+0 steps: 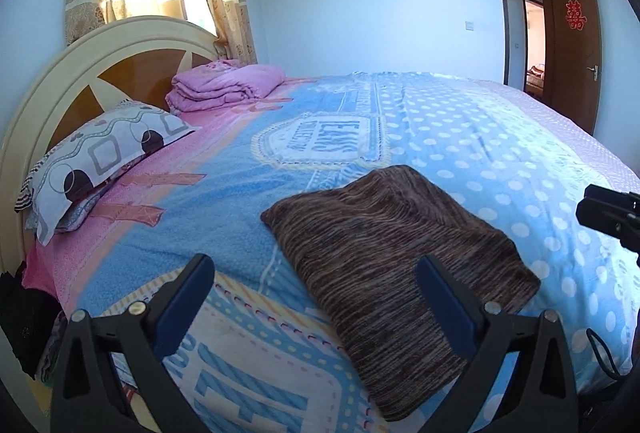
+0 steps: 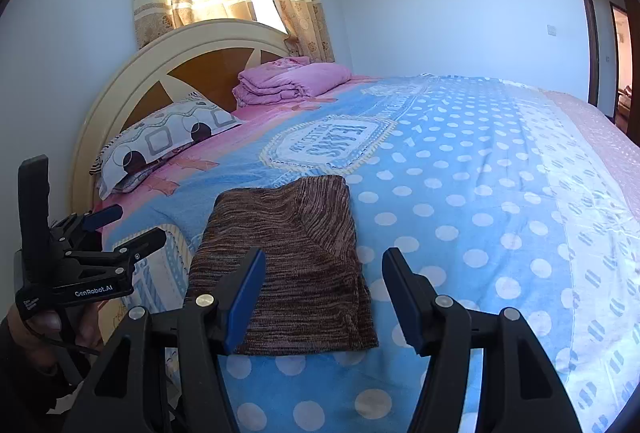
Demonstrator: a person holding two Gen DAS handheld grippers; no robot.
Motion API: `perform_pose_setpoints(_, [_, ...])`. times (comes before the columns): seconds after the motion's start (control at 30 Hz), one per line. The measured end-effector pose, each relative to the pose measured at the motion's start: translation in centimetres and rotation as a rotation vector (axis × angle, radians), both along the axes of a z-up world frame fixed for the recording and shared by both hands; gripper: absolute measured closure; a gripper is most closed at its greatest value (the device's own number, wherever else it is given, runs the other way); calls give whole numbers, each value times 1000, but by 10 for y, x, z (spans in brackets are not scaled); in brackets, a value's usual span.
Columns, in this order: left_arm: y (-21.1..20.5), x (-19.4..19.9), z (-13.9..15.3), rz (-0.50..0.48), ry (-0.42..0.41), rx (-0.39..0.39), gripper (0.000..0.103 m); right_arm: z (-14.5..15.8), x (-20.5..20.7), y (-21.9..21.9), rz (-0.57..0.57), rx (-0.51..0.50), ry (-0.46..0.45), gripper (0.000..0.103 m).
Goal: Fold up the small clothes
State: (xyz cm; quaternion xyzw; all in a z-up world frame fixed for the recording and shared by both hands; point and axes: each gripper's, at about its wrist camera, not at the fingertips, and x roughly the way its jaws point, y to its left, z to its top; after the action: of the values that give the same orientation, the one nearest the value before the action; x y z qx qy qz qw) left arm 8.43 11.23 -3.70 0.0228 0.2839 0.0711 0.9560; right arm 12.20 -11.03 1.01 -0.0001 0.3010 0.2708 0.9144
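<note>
sunlit bedroom, blue dotted blanket [image 2: 460, 193] across the bed. i see the brown knit garment [image 2: 288, 269] lying folded flat near its edge. my left claw [image 1: 316, 297] gapes wide, my right claw [image 2: 324, 297] parted, both empty above it. fold looks done; maybe tidying left.

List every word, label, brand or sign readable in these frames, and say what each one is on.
"GenRobot.AI": white print on the left gripper body, right wrist view.
Red paper double-happiness sign: on the brown door.
Oval badge on the blue blanket: large letters seen upside down, not surely readable; the smaller line beneath is blurred.
Big block letters at the blanket's near edge: cut off, unreadable.
</note>
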Motion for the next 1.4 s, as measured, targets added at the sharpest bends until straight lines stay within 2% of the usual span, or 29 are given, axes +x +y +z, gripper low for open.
perform_pose_setpoints(1.4, [-6,-5,3,0,0,2,0,-2,-16,2,9,-4,-20,41])
